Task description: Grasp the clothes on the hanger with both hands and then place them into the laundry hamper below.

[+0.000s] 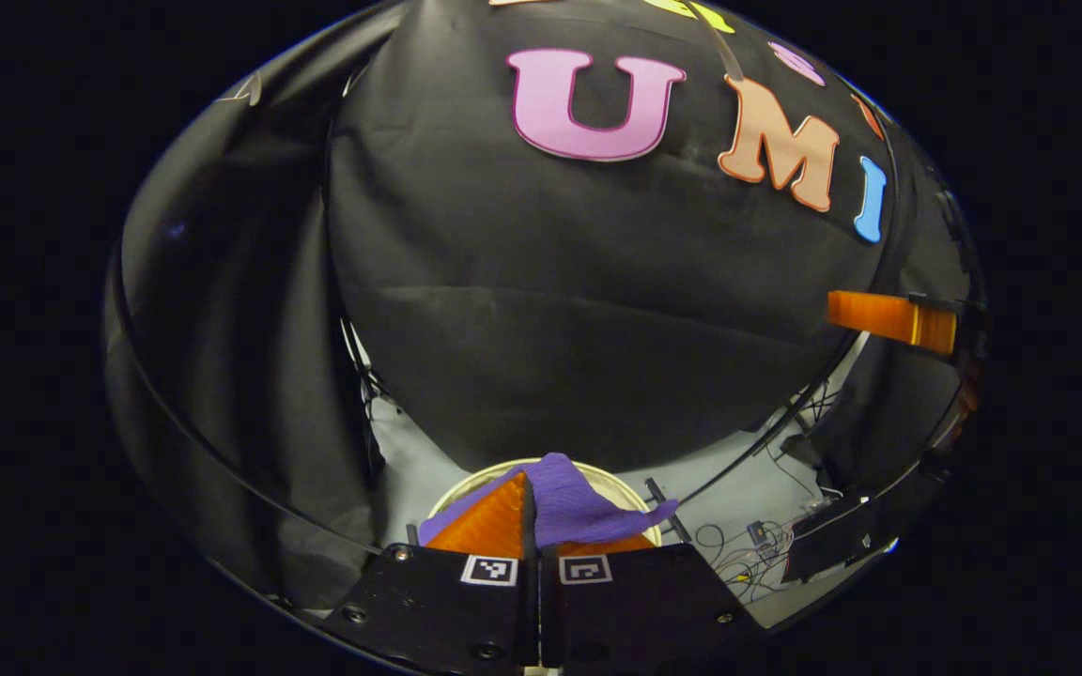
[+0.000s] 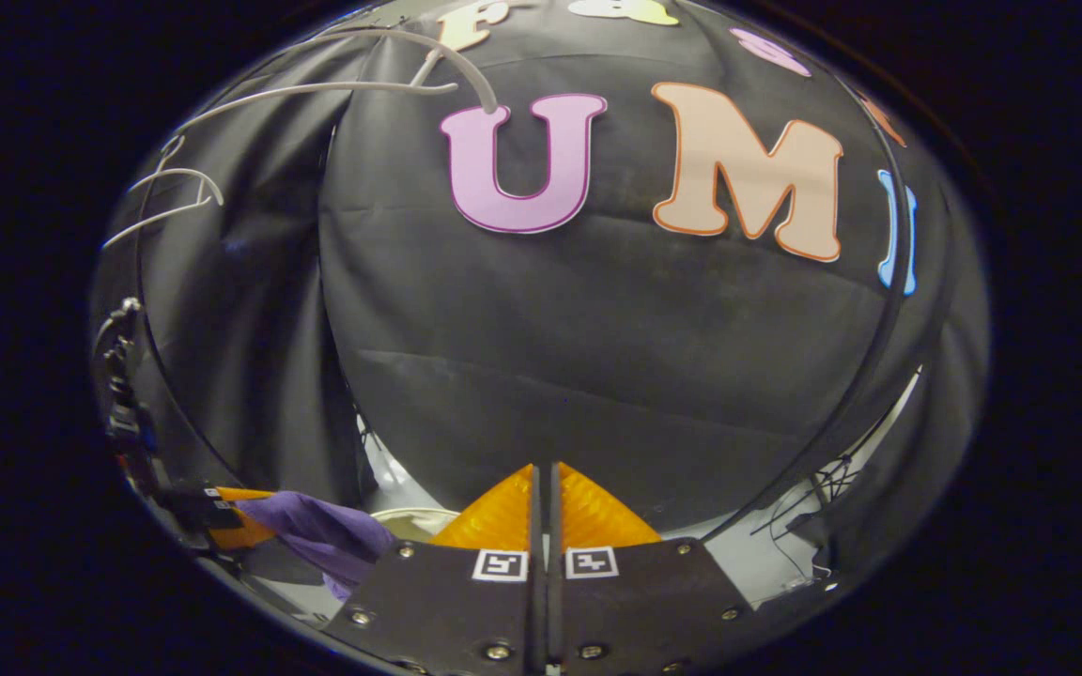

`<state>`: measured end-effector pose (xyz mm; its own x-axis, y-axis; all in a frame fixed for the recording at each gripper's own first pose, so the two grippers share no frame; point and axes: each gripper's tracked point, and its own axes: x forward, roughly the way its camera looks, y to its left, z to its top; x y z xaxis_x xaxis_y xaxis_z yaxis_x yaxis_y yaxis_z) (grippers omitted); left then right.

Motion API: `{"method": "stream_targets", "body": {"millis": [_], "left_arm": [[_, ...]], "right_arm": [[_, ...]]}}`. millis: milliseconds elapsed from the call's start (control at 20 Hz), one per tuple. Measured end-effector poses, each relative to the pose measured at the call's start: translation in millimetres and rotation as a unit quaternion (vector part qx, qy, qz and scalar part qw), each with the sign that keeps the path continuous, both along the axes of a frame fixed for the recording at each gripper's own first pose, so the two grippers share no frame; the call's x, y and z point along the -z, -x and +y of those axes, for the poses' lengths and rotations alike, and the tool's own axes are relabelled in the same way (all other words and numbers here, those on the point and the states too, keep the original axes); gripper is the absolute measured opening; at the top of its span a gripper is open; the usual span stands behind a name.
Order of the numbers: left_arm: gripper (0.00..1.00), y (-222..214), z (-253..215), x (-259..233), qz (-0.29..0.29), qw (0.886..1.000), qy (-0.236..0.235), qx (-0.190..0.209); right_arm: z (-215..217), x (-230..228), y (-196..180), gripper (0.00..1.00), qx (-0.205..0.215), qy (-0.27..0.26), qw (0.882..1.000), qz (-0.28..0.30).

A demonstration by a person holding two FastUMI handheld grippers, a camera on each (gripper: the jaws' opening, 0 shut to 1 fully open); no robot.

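Partly hidden purple garment [image 1: 571, 512], left jaws clamped

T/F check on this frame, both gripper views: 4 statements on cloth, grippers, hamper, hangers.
1. The left gripper is shut on the purple cloth. True.
2. The right gripper holds the cloth too. False: its fingers are closed with nothing between them.
3. The cloth hangs over the pale round hamper. True.
4. The purple cloth hangs on the wire hangers. False: the hangers at upper left in the right gripper view are bare.
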<state>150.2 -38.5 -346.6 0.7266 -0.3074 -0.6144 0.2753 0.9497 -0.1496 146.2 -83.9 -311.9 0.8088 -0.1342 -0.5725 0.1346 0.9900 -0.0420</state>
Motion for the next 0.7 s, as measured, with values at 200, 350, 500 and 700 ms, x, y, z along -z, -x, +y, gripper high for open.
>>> {"method": "stream_targets", "body": {"millis": [200,350,500,700], "left_arm": [[0.36,9,-20,16,0.031,0.999,0.021,-0.004],[0.43,7,-22,17,0.030,0.999,0.025,-0.006],[0.43,7,-22,12,0.029,0.999,0.032,-0.009],[0.43,7,-20,6,0.018,0.999,0.033,-0.008]], "right_arm": [[-3,-11,5,0.01,0.001,0.000,1.000,-0.009],[-4,-20,5,0.00,0.000,-0.001,1.000,-0.017],[-4,-25,4,0.00,-0.002,-0.001,1.000,-0.023],[2,-31,3,0.01,-0.008,-0.003,1.000,-0.030]]}}
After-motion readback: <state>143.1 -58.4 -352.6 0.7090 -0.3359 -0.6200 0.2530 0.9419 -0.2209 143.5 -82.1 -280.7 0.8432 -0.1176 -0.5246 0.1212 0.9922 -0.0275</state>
